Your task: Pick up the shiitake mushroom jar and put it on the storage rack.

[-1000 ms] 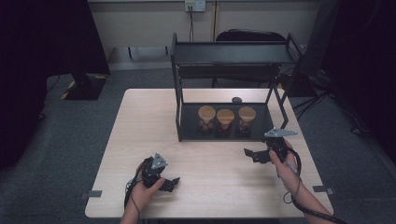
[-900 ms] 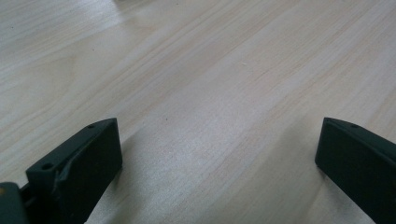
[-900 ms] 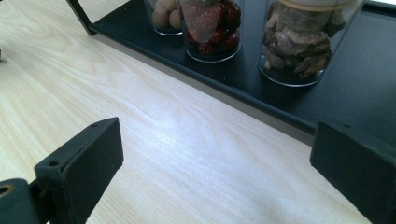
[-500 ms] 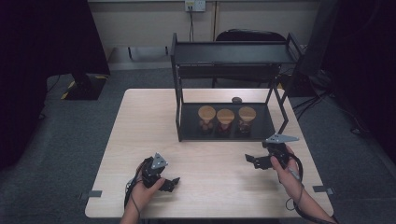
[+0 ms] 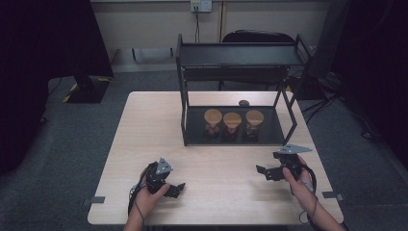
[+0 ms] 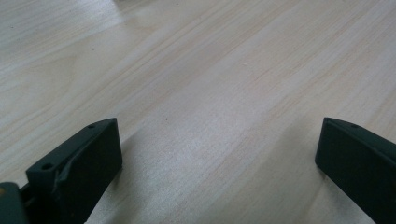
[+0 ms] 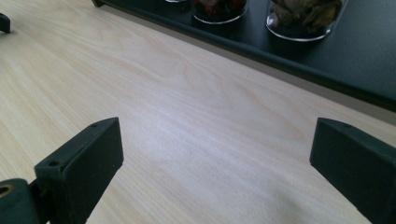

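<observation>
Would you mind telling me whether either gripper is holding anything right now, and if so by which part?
Nothing is held. The left gripper and the right gripper both have their jaws wide apart over bare table.

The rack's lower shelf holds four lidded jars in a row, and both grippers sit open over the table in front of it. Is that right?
Not quite: the lower shelf of the rack holds three jars, not four, as the high view shows. The rest stands: the left gripper and right gripper are open over the table.
</observation>
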